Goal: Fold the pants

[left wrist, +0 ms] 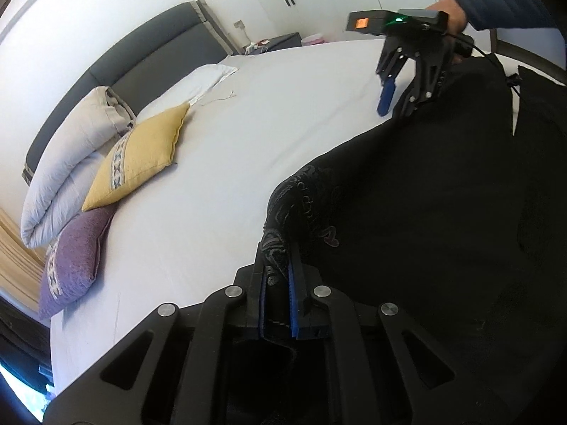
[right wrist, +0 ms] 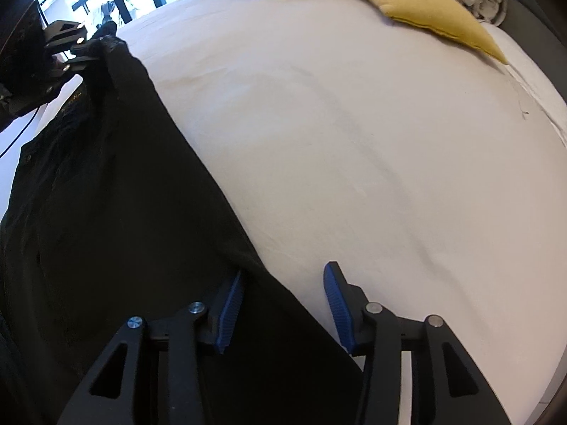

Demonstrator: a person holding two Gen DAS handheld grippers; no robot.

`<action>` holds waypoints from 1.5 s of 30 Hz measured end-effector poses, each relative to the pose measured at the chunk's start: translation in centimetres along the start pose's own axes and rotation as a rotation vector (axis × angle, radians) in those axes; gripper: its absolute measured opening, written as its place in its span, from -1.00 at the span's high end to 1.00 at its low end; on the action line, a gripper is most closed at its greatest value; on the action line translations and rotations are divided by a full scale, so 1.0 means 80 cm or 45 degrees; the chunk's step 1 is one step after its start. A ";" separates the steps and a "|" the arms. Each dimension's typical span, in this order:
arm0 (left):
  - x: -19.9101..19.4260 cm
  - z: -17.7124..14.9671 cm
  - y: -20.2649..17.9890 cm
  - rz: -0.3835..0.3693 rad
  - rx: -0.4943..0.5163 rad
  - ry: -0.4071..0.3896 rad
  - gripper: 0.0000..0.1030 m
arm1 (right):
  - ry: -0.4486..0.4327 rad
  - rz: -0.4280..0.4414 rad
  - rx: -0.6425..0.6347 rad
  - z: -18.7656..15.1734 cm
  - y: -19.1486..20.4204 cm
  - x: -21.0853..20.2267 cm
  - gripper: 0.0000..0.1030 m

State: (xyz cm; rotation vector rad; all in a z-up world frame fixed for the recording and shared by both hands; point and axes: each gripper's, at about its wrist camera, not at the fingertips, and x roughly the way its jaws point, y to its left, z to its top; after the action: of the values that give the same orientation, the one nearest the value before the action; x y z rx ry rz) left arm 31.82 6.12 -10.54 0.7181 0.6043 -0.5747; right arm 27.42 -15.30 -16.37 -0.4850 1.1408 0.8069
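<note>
Two grippers work the black pants (left wrist: 443, 212) on the white bed (left wrist: 212, 184). Nearest in the left wrist view, the left gripper (left wrist: 280, 283) is clamped on a patterned fold of the pants, lifted off the sheet — a grip the other view shows only small and far. The right gripper (right wrist: 283, 304) stands half open astride the pants' edge, pads not pressing. Farther off, by the headboard edge, lie a purple pillow (left wrist: 72, 258), a yellow pillow (left wrist: 141, 156) and a rolled duvet (left wrist: 67, 166).
</note>
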 end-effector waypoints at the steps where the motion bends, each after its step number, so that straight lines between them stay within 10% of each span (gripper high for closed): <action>1: -0.003 -0.001 -0.003 0.006 0.007 -0.004 0.86 | 0.012 0.016 0.004 0.003 -0.003 0.000 0.13; 5: -0.045 -0.013 -0.033 0.027 0.019 -0.026 0.86 | 0.059 0.041 -0.056 0.010 0.004 -0.005 0.80; 9: -0.056 -0.019 -0.034 0.040 -0.014 -0.050 0.86 | 0.057 -0.054 -0.156 0.009 0.023 -0.025 0.92; 25: -0.180 -0.050 -0.082 0.100 -0.089 -0.141 0.86 | -0.162 -0.378 -0.306 -0.068 0.222 -0.157 0.93; 45: -0.283 -0.209 -0.289 0.084 -0.102 0.001 0.85 | -0.080 -0.523 -0.250 -0.172 0.423 -0.096 0.93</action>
State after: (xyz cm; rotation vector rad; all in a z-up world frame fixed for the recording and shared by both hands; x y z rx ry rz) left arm -4.07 10.27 -15.10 0.6603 0.5989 -0.4866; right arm -8.53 -6.07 -12.28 -0.8214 0.8668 0.5711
